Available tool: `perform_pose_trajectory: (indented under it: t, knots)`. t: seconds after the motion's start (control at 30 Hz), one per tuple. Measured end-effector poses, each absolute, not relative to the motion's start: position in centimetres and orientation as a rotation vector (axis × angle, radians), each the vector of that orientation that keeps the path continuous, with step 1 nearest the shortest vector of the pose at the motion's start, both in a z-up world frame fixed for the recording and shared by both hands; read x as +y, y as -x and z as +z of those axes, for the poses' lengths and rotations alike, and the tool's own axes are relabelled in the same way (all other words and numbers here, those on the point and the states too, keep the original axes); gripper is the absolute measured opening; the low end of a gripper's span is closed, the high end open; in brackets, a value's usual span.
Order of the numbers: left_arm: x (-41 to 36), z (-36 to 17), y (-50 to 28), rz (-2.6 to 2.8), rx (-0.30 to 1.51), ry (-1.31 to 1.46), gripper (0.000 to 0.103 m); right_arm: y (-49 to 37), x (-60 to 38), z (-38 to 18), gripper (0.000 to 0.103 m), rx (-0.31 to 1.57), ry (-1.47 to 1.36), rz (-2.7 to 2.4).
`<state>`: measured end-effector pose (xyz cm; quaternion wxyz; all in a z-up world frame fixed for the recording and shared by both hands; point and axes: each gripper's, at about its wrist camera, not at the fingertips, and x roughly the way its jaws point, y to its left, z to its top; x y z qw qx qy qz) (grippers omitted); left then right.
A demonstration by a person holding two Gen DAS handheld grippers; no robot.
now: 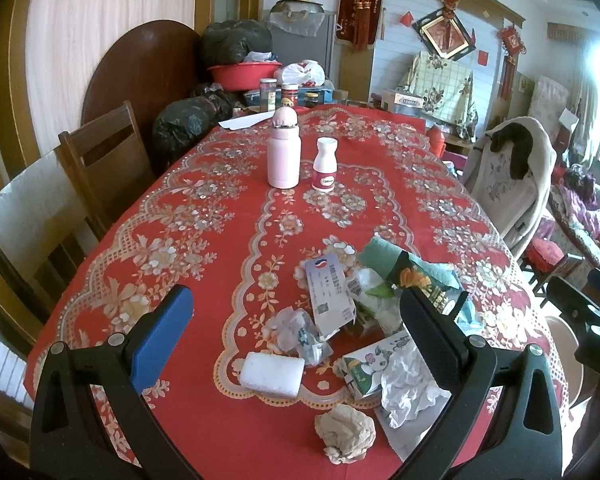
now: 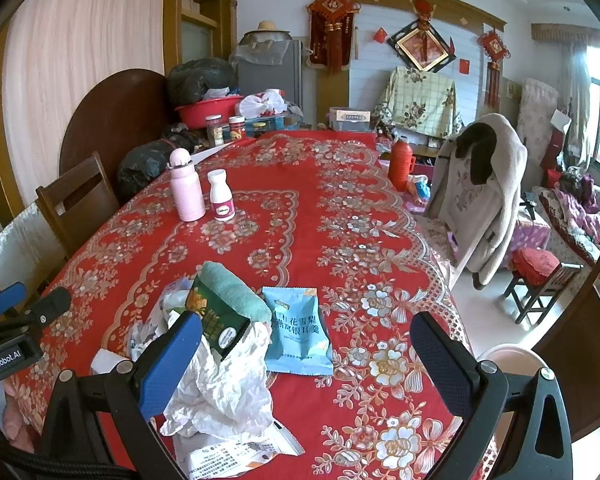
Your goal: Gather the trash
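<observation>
Left wrist view, lower left of frame: the left gripper (image 1: 296, 320) is spread wide and empty, its blue-padded finger (image 1: 160, 344) at left and its black finger at right, hovering over the red floral tablecloth (image 1: 172, 216). Between the fingers, lower centre, lies the trash: a white foam block (image 1: 272, 374), a crumpled clear wrapper (image 1: 296, 330), a white printed packet (image 1: 330, 290) and, toward the bottom edge, a crumpled brown paper ball (image 1: 346, 432). Right of these sit a crumpled white tissue (image 1: 408, 384) on a cartoon-printed carton (image 1: 364, 364), with a dark green packet (image 1: 424, 280) above. Upper centre, well apart from the trash, stand a pink flask (image 1: 284, 152) and a white pill bottle (image 1: 325, 166), just beside each other.

Right wrist view, lower centre: the right gripper (image 2: 306, 348) is likewise spread and holds nothing. Its left finger overlaps the white tissue (image 2: 224, 392) in the frame; contact cannot be confirmed. A light blue snack packet (image 2: 296, 330) lies flat between the fingers. A green towel roll (image 2: 236, 292) rests against the dark green packet (image 2: 216, 324). Right of frame, a draped chair (image 2: 476, 200) stands beside the table.
</observation>
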<state>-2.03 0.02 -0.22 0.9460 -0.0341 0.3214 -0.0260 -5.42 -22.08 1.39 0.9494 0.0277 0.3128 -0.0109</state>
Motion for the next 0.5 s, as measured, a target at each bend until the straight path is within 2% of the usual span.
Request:
perform_pose_trajectory:
  t: [0.5]
  knots:
    - [0.38, -0.75, 2.74, -0.057, 0.652, 0.057, 0.103, 5.63, -22.01, 1.08, 0.103, 0.644, -0.048, -0.019]
